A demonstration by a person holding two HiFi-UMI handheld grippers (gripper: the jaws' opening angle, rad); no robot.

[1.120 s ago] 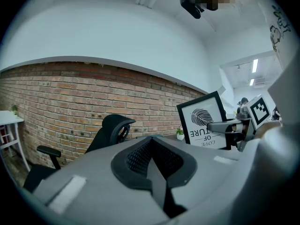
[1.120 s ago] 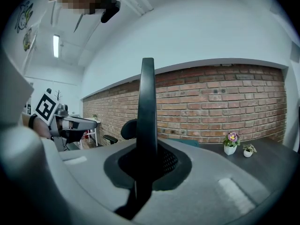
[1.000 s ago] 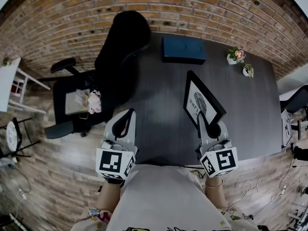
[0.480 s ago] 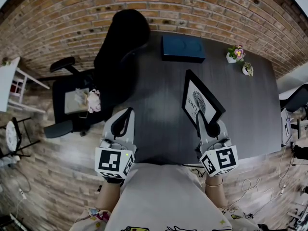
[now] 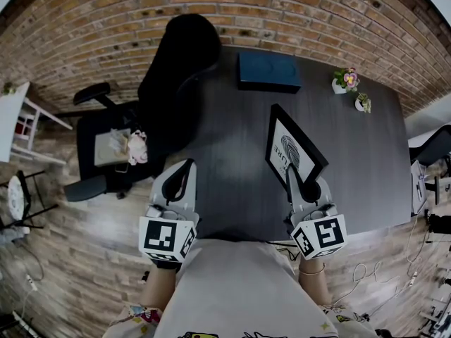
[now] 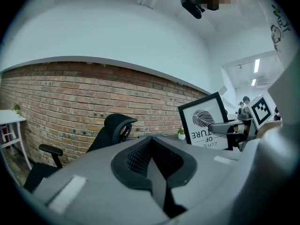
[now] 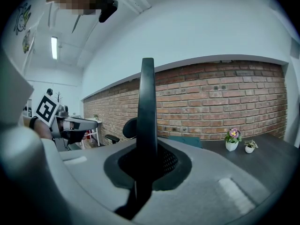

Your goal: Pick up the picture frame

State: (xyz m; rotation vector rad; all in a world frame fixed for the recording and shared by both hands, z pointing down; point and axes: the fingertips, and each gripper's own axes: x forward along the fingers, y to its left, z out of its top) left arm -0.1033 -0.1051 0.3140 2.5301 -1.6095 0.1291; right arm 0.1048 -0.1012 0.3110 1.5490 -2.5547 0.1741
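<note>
Firmly, the right gripper (image 5: 301, 186) clamps the picture frame (image 5: 294, 148), edge-on between its jaws.

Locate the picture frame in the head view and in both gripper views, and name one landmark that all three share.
Head view: picture frame right of centre, its near edge gripped in the right tool.
Left gripper view: picture frame right of centre, print facing the camera.
Right gripper view: picture frame seen edge-on, a dark upright bar at centre between the jaws.
Shared landmark: the brick wall, which runs across the background of all three.
</note>
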